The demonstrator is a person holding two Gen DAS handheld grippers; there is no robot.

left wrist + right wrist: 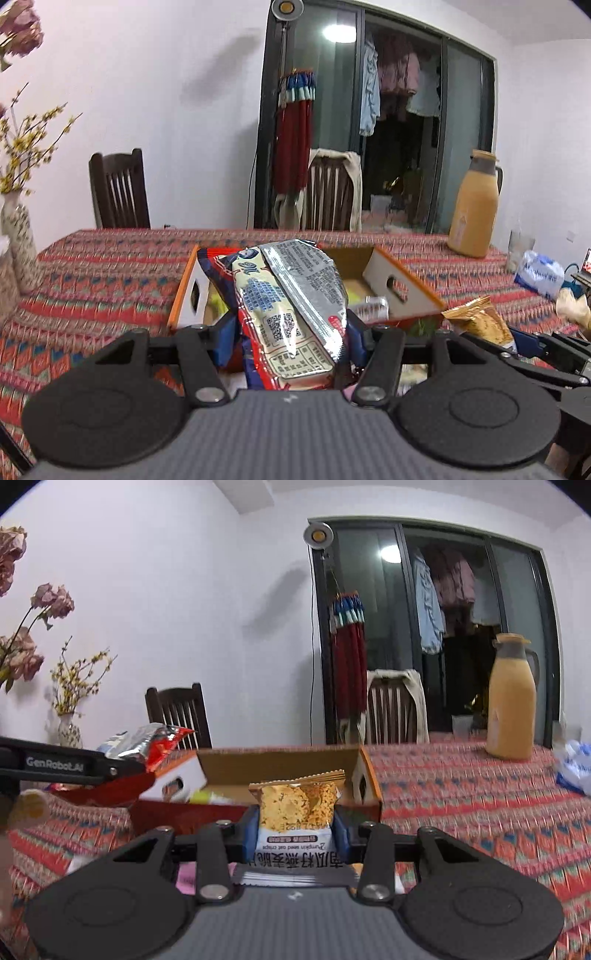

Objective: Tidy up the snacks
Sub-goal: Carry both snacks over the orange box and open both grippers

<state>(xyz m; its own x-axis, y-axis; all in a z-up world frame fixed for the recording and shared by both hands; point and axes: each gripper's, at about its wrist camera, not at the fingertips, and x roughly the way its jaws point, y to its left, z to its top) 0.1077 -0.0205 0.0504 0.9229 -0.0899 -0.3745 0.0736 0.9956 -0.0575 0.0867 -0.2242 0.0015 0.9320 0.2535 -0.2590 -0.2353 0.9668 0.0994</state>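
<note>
1. Counter with patterned red cloth carries an open cardboard box, flaps up.
2. Orange jug stands far right, well apart from the box.
3. Left gripper: jaws clamp a red-and-silver snack bag, held above the counter in front of the box.
4. Right gripper: jaws clamp a small oat crisps packet (label upside down), just before the box.
</note>
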